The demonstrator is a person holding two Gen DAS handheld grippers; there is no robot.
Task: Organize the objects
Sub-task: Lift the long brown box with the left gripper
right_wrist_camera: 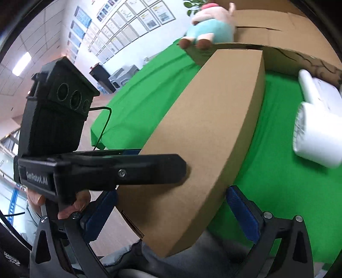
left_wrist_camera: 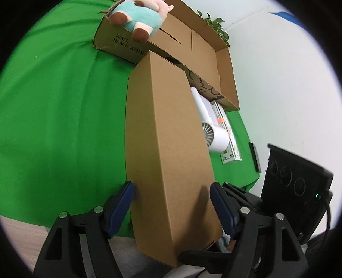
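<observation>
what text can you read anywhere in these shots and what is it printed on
"WALL HANGING TISS": side of the open cardboard carton, cut off by the long brown box.
"GenRobot.AI": body of the left hand-held gripper, seen from the right wrist.
Flat printed pack under the white hair dryer: print too small to read.
Framed sheets on the wall: too blurred to read.

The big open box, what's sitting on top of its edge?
A plush toy sits on the big open box's front rim. Inside shows only bare cardboard; the long box covers part of it.
</observation>
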